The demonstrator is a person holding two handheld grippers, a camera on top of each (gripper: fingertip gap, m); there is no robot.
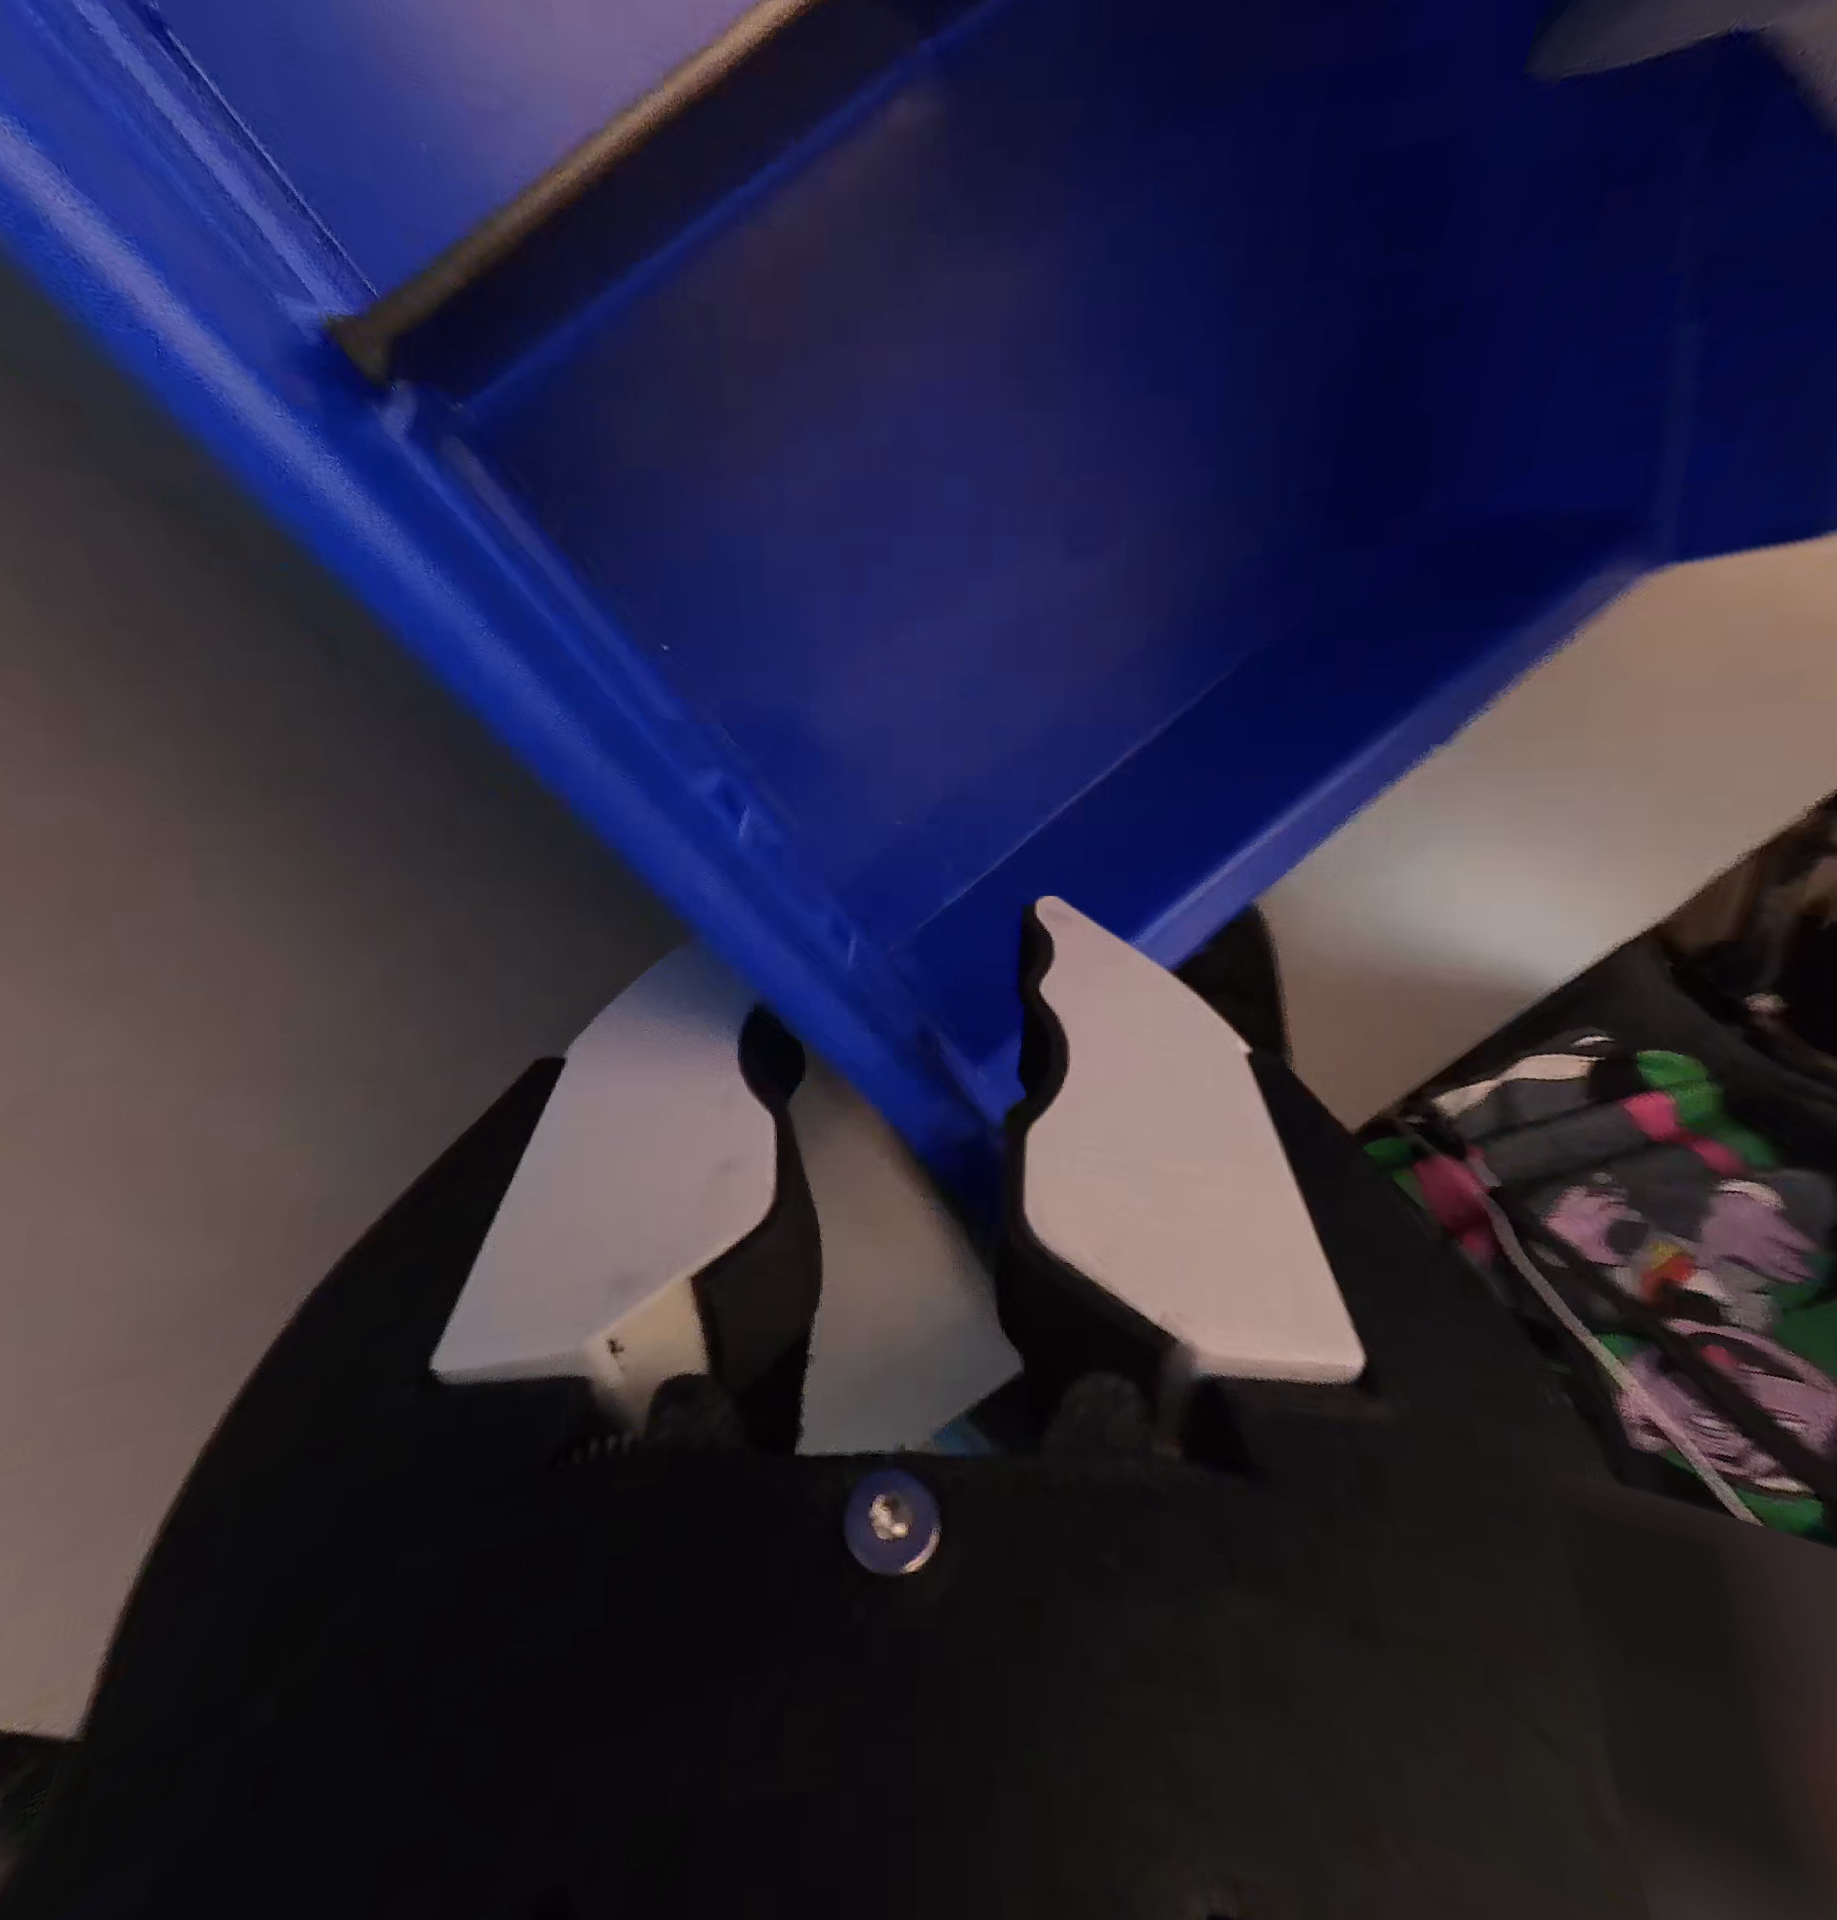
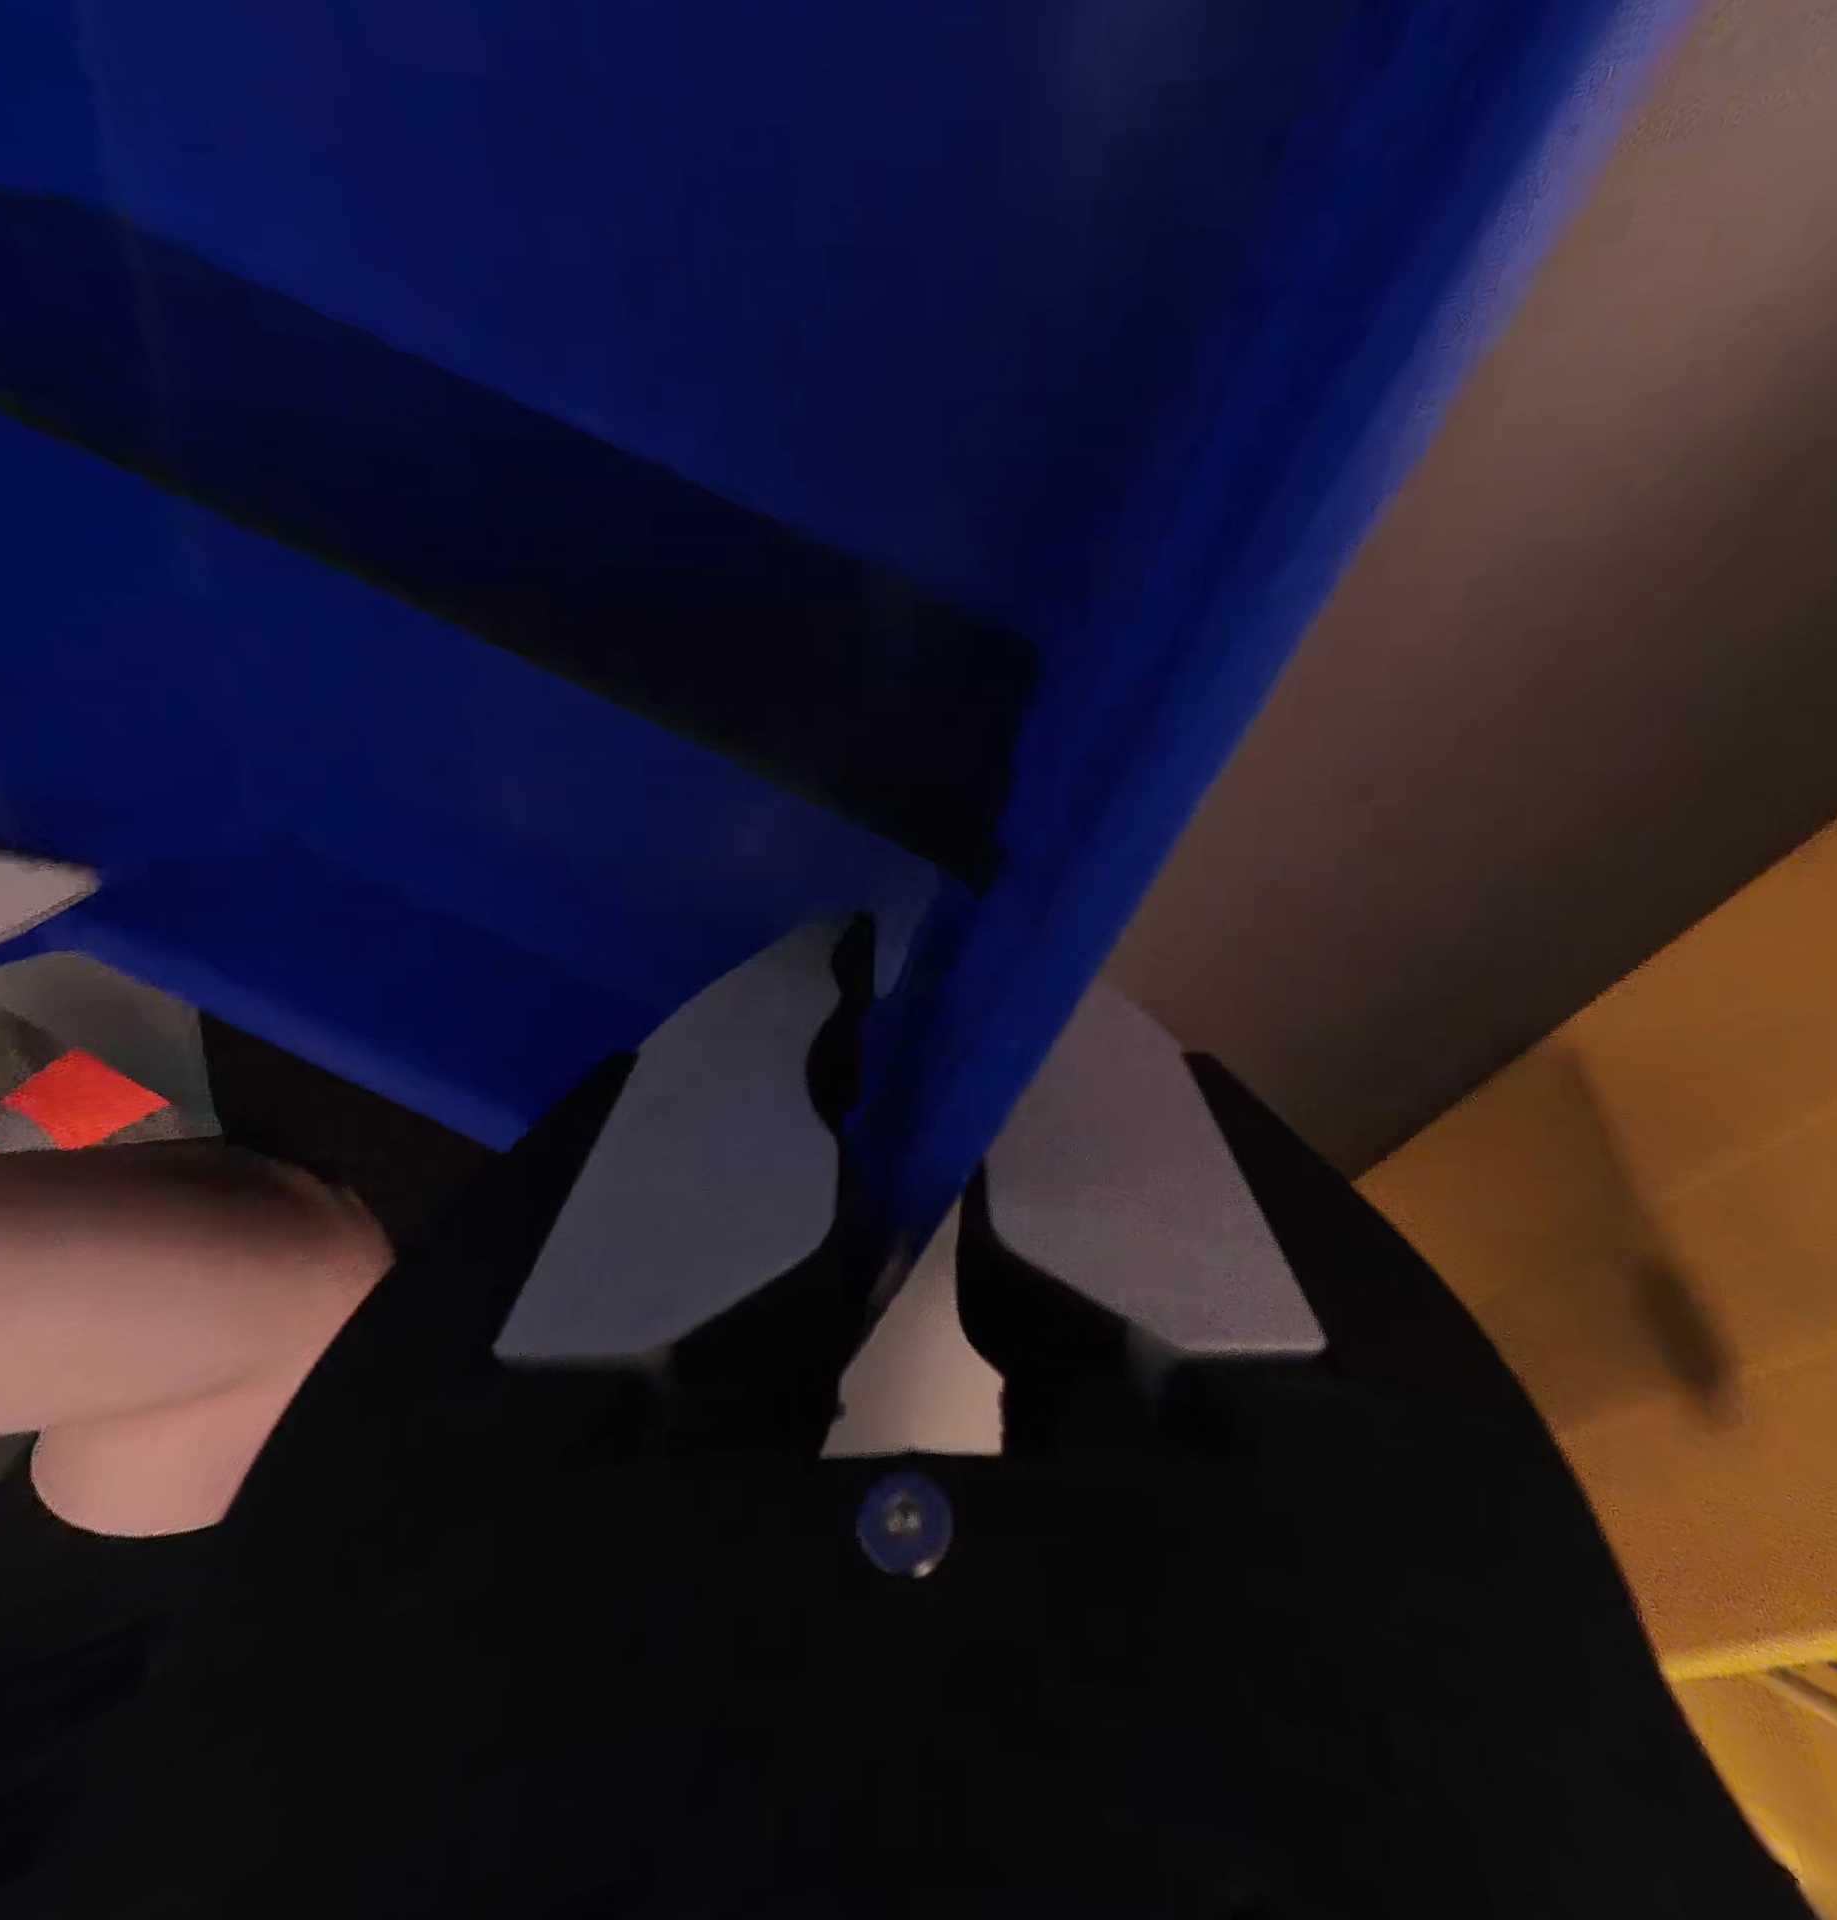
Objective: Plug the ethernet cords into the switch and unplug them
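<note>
A blue plastic bin [image 1: 997,520] fills both views and looks empty where its inside shows. A black divider strip [image 1: 581,187] crosses it, and a dark band [image 2: 478,499] crosses the bin [image 2: 685,260] in the right wrist view. My left gripper [image 1: 883,966] straddles one side wall of the bin, with one finger outside and one inside, shut on the wall. My right gripper [image 2: 955,987] grips another wall the same way. No ethernet cord or switch is in view. Both views are blurred.
Colourful patterned fabric [image 1: 1620,1247] lies low on the right of the left wrist view. A brown cardboard-like surface [image 2: 1620,1299] is at the right of the right wrist view. Part of a person's hand [image 2: 166,1299] and a red and grey chequered patch [image 2: 72,1101] show at the left. Tip to tip, the grippers are about 20 cm apart.
</note>
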